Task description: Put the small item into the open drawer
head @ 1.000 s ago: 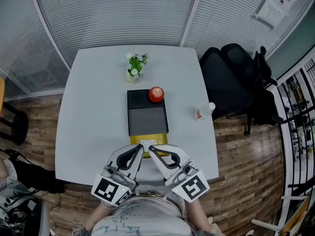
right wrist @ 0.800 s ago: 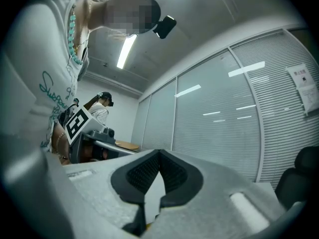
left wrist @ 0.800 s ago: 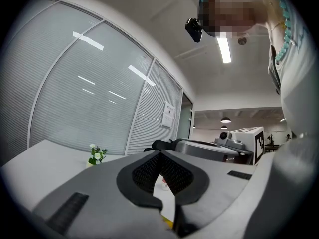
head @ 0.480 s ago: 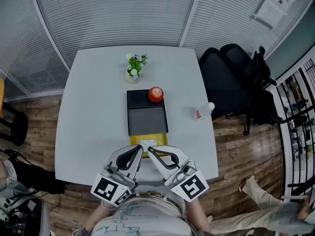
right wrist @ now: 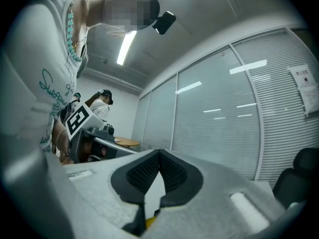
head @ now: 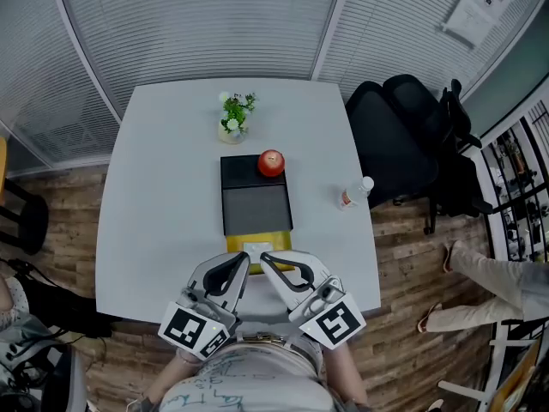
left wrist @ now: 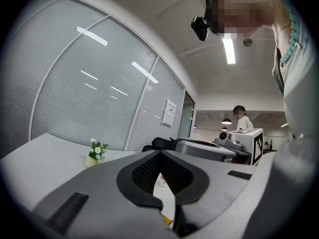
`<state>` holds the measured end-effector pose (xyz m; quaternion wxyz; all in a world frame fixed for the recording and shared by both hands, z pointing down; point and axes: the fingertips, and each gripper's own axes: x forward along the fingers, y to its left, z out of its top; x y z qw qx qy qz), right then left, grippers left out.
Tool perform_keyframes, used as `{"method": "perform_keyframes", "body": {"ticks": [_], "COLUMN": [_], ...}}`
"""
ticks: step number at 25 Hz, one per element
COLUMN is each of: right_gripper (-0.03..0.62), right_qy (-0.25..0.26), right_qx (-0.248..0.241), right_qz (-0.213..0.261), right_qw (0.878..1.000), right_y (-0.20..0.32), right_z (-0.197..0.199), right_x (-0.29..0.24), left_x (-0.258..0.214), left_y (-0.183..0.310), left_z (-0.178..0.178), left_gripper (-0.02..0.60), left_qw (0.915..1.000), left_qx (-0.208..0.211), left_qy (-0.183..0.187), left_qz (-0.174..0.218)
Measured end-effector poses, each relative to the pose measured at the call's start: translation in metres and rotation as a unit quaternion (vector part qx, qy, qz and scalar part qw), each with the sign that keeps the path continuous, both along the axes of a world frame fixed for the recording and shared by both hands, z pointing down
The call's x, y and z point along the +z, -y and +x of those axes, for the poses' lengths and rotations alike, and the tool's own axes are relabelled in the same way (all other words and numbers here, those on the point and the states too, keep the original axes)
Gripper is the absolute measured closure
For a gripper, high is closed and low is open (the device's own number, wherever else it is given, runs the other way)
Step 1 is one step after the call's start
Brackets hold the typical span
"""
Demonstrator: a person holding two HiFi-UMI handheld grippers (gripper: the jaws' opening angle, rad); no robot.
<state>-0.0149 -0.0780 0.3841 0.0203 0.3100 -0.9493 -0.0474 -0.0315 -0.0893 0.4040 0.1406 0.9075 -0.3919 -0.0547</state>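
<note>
Both the left gripper (head: 247, 263) and the right gripper (head: 262, 260) are sitting closed and empty at lower centre, tips by the yellow drawer (head: 280, 241), unmoved. A passer-by's legs (head: 493, 275) are now crossing at right.

Table (head: 154, 230), red apple (head: 271, 163) on black box (head: 256, 199), left gripper (head: 246, 264), right gripper (head: 265, 262) at yellow drawer (head: 276, 244)

Head view steeply down; gripper views low across table (head: 154, 187).
</note>
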Motion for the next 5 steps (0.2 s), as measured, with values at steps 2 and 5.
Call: {"method": "perform_keyframes", "body": {"ticks": [2,5], "right_gripper": [0.592,0.592], "right_qy": [-0.005,-0.012], "right_qx": [-0.001,-0.001], "right_qz": [0.001,0.001], "right_qw": [1.0,1.0], "right_y": [0.0013,0.0029], "right_z": [0.0007,0.0023], "right_x": [0.0008,0.0033], "left_x": [0.001,0.0029], "left_y": [0.0011,0.0029], "left_z": [-0.0001,0.0001], "left_gripper": [0.584,0.584], "left_qw": [1.0,1.0], "left_qx": [-0.001,-0.002], "left_qy": [0.001,0.001], "left_qz": [-0.001,-0.004]}}
